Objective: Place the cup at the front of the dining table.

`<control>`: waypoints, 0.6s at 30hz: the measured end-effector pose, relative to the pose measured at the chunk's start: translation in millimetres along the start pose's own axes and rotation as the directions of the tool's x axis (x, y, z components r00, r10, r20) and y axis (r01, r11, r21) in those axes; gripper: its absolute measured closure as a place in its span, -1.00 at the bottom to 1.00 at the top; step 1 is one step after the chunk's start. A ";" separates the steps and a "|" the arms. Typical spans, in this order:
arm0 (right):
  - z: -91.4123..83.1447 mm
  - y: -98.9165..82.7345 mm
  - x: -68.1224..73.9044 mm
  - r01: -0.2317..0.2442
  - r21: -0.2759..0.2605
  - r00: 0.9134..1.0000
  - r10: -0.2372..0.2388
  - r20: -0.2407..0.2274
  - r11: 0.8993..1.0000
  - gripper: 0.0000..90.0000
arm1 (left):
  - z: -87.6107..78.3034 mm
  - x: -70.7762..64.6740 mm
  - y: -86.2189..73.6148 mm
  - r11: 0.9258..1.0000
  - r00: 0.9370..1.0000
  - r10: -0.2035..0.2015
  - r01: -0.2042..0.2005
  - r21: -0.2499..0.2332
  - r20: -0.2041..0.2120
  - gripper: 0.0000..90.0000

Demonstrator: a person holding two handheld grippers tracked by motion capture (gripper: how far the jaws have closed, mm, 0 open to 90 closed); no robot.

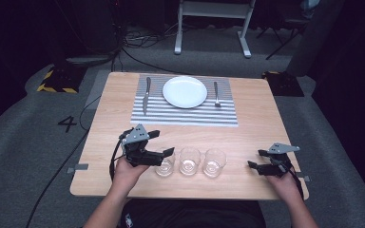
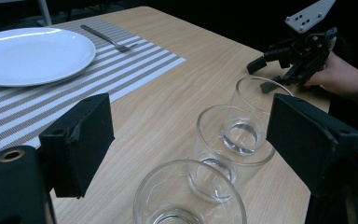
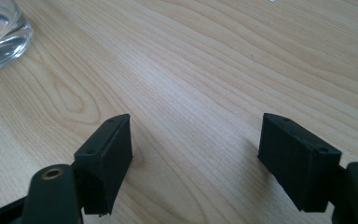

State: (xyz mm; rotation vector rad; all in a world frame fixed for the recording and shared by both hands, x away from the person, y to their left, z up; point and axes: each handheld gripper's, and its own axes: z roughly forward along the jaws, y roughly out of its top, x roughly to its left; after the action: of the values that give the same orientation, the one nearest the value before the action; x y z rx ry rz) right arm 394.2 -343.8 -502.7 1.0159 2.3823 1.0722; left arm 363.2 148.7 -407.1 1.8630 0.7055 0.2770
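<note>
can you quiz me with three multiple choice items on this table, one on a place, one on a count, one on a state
1. Where does the knife lie?
A. left of the plate, on the striped mat
B. inside a glass
C. on the bare wood by the near edge

2. How many glasses stand in the row?
A. one
B. three
C. five

3. How is the right tool?
A. shut on a fork
B. shut on a glass
C. open, holding nothing

Answers:
1. A: it lies beside the white plate on the mat.
2. B: three clear glasses stand side by side.
3. C: its jaws stand apart over bare table.
</note>
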 end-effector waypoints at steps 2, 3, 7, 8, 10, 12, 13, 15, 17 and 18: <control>-0.1 0.0 0.0 0.000 0.000 1.000 0.000 -0.001 1.000 -0.42 | 0.7 -0.2 -1.4 1.000 1.000 -0.010 0.010 0.005 0.001 -0.66; -0.1 0.0 0.0 0.000 0.000 1.000 0.000 -0.001 1.000 -0.42 | 1.7 0.5 -3.0 1.000 1.000 -0.021 0.021 0.008 0.011 -0.66; 0.1 -0.1 -0.1 0.005 -0.002 1.000 -0.005 0.000 1.000 -0.42 | 5.8 3.8 -10.1 0.999 0.999 -0.034 0.033 0.030 0.028 -0.67; 0.0 -0.1 -0.1 0.004 -0.001 1.000 -0.004 0.001 1.000 -0.42 | 6.0 3.6 -11.5 0.998 0.999 -0.038 0.037 0.041 0.035 -0.67; 0.0 -0.1 -0.1 0.004 -0.001 1.000 -0.004 0.000 1.000 -0.42 | 7.8 2.6 -14.7 0.998 0.997 -0.044 0.041 0.040 0.058 -0.70; 0.0 0.0 -0.1 0.003 -0.001 1.000 -0.003 0.000 1.000 -0.42 | 8.3 2.9 -16.8 0.999 0.998 -0.028 0.025 0.041 0.060 -0.76; 0.0 0.0 -0.1 0.003 0.000 1.000 -0.003 0.000 1.000 -0.42 | 9.4 1.8 -20.2 0.998 0.996 -0.033 0.029 0.059 0.080 -0.76; 0.0 -0.1 -0.1 0.004 -0.001 1.000 -0.004 0.001 1.000 -0.42 | 11.3 1.9 -27.5 0.996 0.996 -0.028 0.021 0.083 0.085 -0.78; 0.0 -0.1 -0.1 0.005 -0.001 1.000 -0.005 0.001 1.000 -0.42 | 13.5 2.7 -30.9 0.995 0.995 -0.049 0.041 0.090 0.085 -0.81; 0.0 -0.1 -0.1 0.005 -0.001 1.000 -0.005 0.001 1.000 -0.42 | 14.2 3.9 -31.7 0.995 0.995 -0.047 0.039 0.095 0.086 -0.82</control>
State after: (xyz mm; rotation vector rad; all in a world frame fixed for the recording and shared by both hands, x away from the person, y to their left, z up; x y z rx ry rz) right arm 394.2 -343.9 -502.7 1.0097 2.3822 1.0705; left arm 362.6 148.0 -442.0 1.9334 0.7076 0.1356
